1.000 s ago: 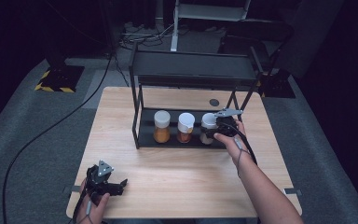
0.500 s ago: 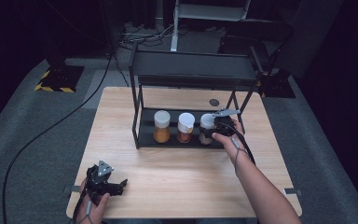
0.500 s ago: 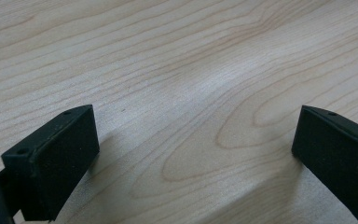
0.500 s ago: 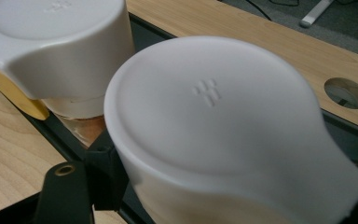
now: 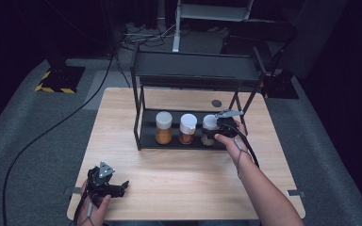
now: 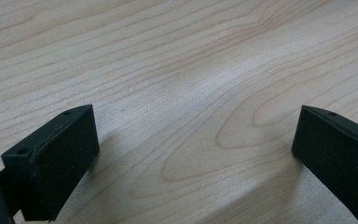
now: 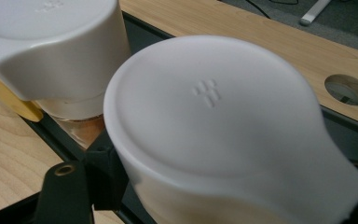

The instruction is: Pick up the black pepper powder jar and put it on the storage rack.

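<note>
The right gripper (image 5: pixel 215 132) is clamped around a white-capped spice jar (image 5: pixel 209 129) on the black rack (image 5: pixel 146 141). The left gripper (image 5: pixel 115 187) is held spread over the table (image 5: pixel 179 174).

lab or studio rig, black-curtained surround, wooden table (image 5: pixel 184 179) centre frame, floor cables (image 5: pixel 42 136) left, hazard-taped base (image 5: pixel 56 79) upper left

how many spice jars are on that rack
3, in a row on the black rack's lower shelf: left jar, middle jar, and right jar at the right gripper. None seem hidden; the top shelf's surface can't be seen.
</note>
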Tool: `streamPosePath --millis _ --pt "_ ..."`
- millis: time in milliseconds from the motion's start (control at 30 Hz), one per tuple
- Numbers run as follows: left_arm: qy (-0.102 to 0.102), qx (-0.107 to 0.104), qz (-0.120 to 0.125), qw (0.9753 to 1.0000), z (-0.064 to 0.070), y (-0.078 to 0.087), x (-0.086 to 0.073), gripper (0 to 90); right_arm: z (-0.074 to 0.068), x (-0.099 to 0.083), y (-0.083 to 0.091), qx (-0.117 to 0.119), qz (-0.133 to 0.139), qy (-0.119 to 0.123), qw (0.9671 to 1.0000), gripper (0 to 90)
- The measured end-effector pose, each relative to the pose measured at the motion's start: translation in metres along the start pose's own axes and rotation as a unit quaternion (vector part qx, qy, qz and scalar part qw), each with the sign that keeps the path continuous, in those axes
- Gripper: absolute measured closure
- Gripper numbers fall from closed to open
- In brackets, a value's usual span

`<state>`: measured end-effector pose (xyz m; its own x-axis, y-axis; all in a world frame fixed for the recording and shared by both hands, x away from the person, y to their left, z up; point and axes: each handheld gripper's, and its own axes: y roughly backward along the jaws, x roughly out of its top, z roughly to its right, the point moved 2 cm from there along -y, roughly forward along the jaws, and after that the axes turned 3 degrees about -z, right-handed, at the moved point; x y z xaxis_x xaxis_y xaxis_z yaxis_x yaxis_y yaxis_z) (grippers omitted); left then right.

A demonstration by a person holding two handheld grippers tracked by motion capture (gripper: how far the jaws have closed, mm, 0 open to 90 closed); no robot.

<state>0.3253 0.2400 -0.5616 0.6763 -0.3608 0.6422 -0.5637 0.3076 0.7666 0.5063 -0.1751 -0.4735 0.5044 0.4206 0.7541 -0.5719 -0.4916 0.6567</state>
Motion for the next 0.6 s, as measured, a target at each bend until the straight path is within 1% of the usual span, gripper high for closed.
streamPosePath --millis 233,400,500,600 --pt "0.000 0.000 0.000 1.0000 0.0000 0.0000 0.0000 0.2 0.0013 -0.0008 0.0012 0.000 -0.005 -0.008 1.0000 29.7" --pt "0.000 0.000 0.000 1.0000 0.0000 0.0000 0.0000 0.2 0.0014 -0.0010 0.0022 0.002 -0.010 -0.005 0.9999 26.8" --pt "0.000 0.000 0.000 1.0000 0.0000 0.0000 0.0000 0.2 0.0006 0.0006 0.0040 0.003 -0.006 -0.006 1.0000 25.4" --pt "0.000 0.000 0.000 1.0000 0.0000 0.0000 0.0000 0.2 0.0007 0.0017 0.0063 0.004 -0.002 -0.007 1.0000 21.7"
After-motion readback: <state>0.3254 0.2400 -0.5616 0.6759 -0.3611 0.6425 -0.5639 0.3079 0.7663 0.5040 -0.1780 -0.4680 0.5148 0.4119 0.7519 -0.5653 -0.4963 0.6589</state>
